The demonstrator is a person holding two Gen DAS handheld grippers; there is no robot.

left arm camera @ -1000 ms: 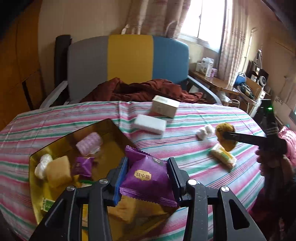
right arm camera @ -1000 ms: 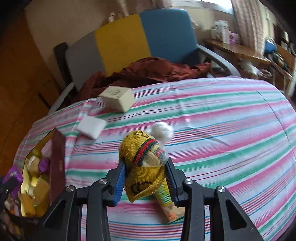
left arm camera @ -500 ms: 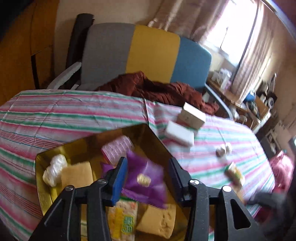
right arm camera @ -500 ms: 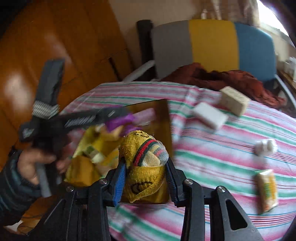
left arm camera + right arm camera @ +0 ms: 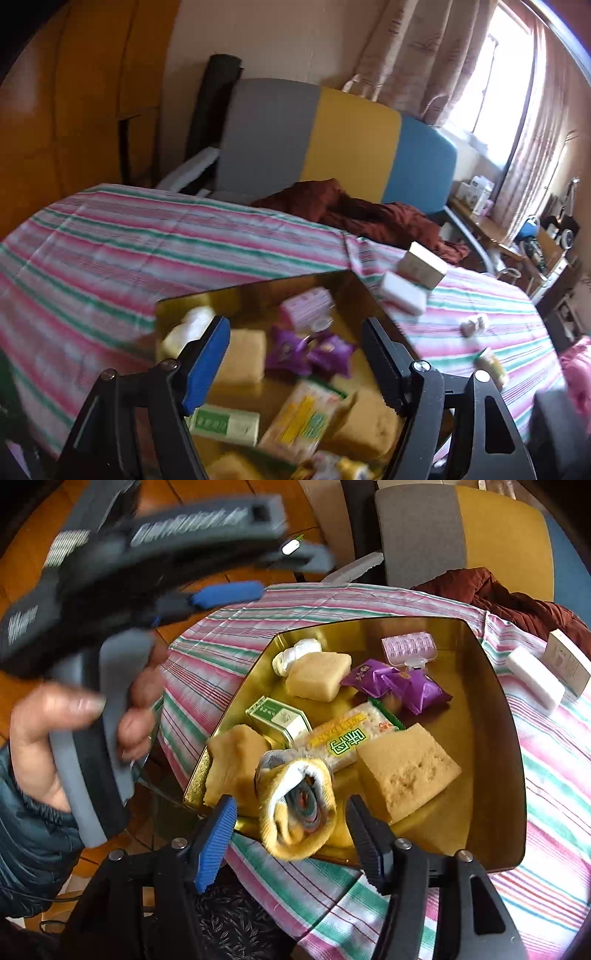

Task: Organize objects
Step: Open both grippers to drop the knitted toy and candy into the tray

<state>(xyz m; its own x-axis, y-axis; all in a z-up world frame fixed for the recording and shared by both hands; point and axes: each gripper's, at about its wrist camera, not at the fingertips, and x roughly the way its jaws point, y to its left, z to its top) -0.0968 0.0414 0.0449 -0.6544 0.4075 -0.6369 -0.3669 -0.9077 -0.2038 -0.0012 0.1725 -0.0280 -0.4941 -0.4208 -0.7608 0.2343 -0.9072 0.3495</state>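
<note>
A gold tin tray (image 5: 258, 286) holds several snacks and sponges, among them two purple packets (image 5: 310, 350). My left gripper (image 5: 295, 354) hovers above them with its jaws opening and nothing between them. In the right wrist view the tray (image 5: 509, 775) lies below my right gripper (image 5: 291, 842), whose jaws are opening. A rolled yellow sock (image 5: 295, 805) sits between them at the tray's near rim, with a gap to each pad. A hand (image 5: 55, 720) holds the left gripper at the upper left, beyond the tray's left side.
On the striped tablecloth (image 5: 147, 251) to the right of the tray lie a white block (image 5: 402, 295), a cardboard box (image 5: 421, 266), a cotton ball (image 5: 472, 325) and a snack packet (image 5: 487, 365). A grey, yellow and blue chair (image 5: 332, 147) with a red cloth (image 5: 369, 214) stands behind the table.
The left gripper has let go of the purple packet, which now lies in the tray. The right gripper carried the sock left to the tray and its jaws have spread off it.
</note>
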